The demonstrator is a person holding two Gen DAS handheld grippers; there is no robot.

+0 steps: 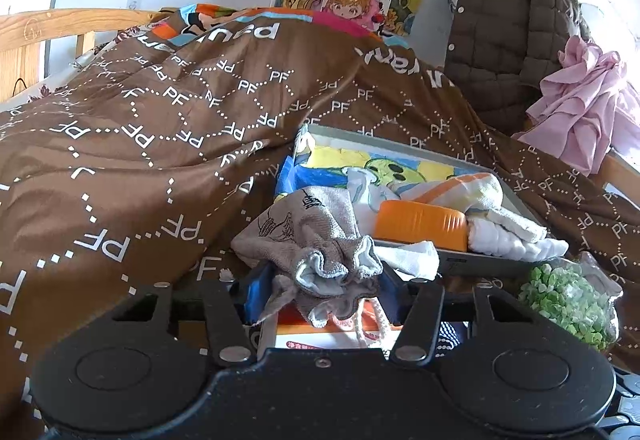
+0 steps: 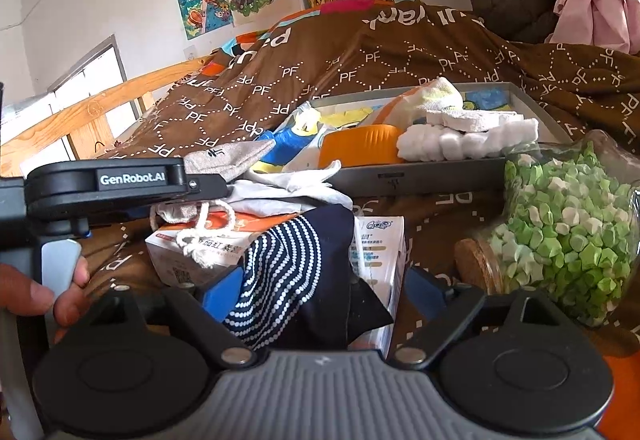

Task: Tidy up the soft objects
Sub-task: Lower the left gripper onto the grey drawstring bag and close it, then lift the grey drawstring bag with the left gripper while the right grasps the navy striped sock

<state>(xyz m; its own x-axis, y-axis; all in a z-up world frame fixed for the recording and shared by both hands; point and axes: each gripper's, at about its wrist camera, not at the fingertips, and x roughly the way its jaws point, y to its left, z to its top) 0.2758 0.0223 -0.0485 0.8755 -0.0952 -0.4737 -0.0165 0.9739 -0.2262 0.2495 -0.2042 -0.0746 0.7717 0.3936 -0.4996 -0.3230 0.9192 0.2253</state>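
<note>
Tray [image 1: 472, 267] lies just ahead as we clamp grey pouch [image 1: 320, 260] left (striped sock [image 2: 280, 272] pinched right).

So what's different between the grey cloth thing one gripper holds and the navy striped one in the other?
The grey pouch is plain grey with a line drawing and a white drawstring; the navy sock is dark with white dotted stripes. The pouch is bunched in the left gripper, the sock drapes from the right gripper. Both are soft fabric, each clamped.
</note>
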